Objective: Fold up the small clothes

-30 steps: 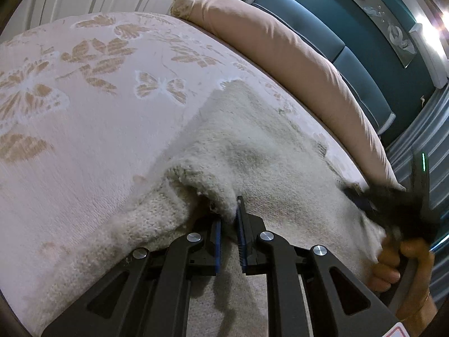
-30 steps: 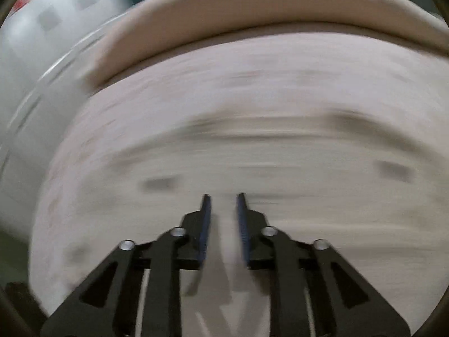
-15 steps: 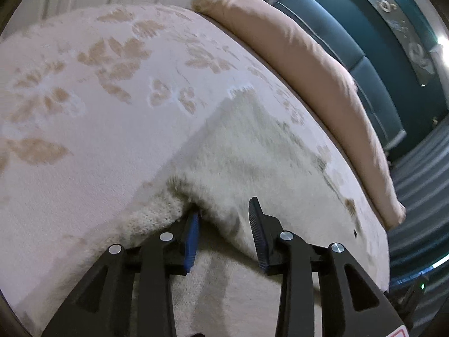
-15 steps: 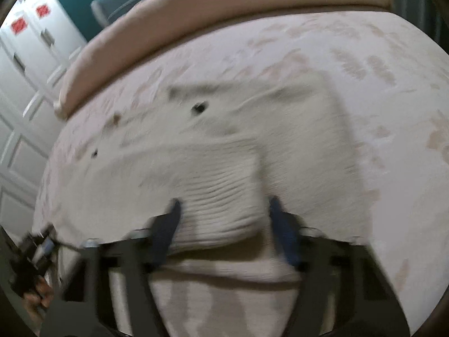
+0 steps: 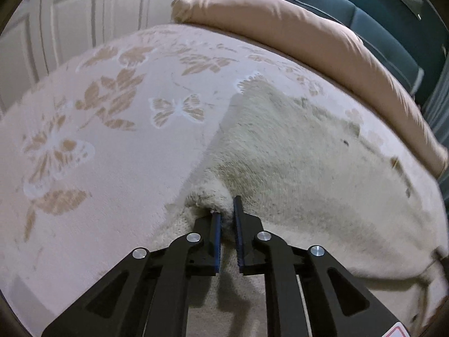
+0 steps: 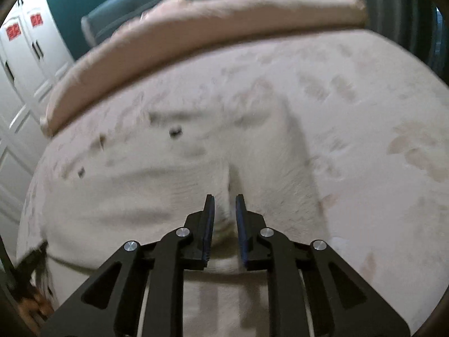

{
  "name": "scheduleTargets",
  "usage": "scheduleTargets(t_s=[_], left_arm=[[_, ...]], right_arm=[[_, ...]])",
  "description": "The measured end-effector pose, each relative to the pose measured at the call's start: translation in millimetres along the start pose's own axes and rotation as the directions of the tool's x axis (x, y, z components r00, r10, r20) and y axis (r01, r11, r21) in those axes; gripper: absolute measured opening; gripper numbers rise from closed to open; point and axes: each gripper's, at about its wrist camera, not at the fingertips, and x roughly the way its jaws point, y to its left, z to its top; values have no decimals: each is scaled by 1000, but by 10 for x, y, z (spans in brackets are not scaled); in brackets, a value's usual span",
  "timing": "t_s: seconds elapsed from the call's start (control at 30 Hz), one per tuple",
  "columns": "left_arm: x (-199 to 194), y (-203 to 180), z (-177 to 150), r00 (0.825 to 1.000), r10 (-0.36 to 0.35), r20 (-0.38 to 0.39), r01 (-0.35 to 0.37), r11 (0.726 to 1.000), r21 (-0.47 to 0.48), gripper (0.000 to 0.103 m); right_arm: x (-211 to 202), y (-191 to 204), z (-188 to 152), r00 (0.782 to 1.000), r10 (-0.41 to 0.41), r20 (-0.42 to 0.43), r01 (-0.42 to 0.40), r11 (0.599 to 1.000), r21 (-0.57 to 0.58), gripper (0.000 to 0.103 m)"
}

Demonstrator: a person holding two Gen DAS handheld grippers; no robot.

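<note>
Pale pink plush, patterned with tan butterflies and leaves, covers the wide bedspread (image 5: 118, 151) that fills both wrist views. Along its far edge lies a long peach-coloured bolster pillow (image 5: 317, 42), with a padded teal headboard (image 5: 373, 22) behind it and white panelled wardrobe doors (image 5: 70, 19) off to one side.

On the bedspread, just in front of the pillow, lies the cream fuzzy knitted garment (image 5: 303, 174). It is spread mostly flat, its long axis running roughly parallel to the pillow; seen from the left wrist, one corner points away toward the far side of the bed. Small dark specks dot its surface.

The near edge of the knit is lifted into folds at two places. The left gripper (image 5: 226, 210), black with blue-lined pads, has its fingers drawn nearly together with a bunched ridge of the garment's edge pinched between them. The right gripper (image 6: 224, 210) likewise clamps a raised pleat of the cream fabric, a crease running away from its tips. That view is motion-blurred.
</note>
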Motion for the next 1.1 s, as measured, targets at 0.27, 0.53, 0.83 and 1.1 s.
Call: scheduleTargets(t_s=[0.27,0.53,0.83,1.1], left_arm=[[8,-126,-62,996,74,44,-77,994,73,12],[34,-286,-121,985,158,76,-168,974,152,12],[32,-297,-135,984,161,82,-172,973,155,12],[15,-322,-146,980,178,86,-190,968,166,12]], right_arm=[[196,1448,-369,942,287,-176,-319,929,-190,16],[447,755,-369,962,225,-156,-240,967,-81,0],[126,-517,-123,993,107,-54,-96,982,163,15],[471,-89,-99,983,130,-128,-124,991,54,8]])
